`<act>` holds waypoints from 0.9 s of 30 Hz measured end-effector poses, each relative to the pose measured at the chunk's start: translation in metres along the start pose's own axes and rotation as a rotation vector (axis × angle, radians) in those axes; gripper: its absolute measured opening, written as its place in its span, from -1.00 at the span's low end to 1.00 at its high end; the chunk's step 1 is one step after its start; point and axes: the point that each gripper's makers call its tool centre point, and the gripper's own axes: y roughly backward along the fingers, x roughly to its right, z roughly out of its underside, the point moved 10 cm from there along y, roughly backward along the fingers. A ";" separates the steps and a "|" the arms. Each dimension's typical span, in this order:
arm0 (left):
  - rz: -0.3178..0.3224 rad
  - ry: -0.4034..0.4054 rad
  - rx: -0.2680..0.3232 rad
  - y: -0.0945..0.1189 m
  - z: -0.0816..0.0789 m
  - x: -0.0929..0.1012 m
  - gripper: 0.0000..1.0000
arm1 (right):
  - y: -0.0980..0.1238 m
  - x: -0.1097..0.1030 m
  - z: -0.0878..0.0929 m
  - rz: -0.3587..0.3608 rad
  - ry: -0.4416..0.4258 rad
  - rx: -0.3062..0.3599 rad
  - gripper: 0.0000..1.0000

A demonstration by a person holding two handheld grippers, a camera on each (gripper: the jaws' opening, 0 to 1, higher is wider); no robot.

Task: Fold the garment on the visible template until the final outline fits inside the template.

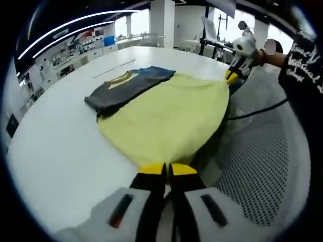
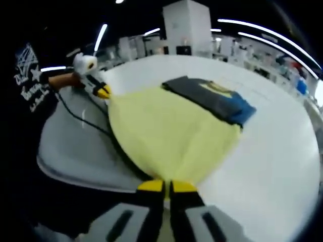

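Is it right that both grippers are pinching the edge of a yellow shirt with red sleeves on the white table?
Not quite: the sleeves are dark grey and blue, not red, as the left gripper view shows. The rest holds: the left gripper and the right gripper are each shut on the edge of the yellow shirt lying on the white table.

Likely a lab: strip lights, shelving, white pillar.

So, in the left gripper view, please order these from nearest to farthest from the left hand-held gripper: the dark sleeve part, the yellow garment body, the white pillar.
1. Yellow garment body: its near edge is pinched in the left hand-held gripper.
2. Dark sleeve part: beyond, on the table's far-left side.
3. White pillar: behind the table, at the top.
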 end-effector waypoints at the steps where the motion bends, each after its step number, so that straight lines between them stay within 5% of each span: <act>1: 0.000 -0.002 -0.002 0.001 0.000 0.000 -1.00 | 0.002 0.000 0.000 -0.003 0.001 -0.001 -1.00; 11: 0.003 0.011 -0.007 0.011 -0.005 0.005 -1.00 | 0.017 0.002 -0.003 0.015 0.023 0.005 -1.00; 27: -0.112 -0.044 0.079 0.024 -0.053 -0.016 -1.00 | 0.032 0.027 -0.045 0.140 0.120 0.096 -1.00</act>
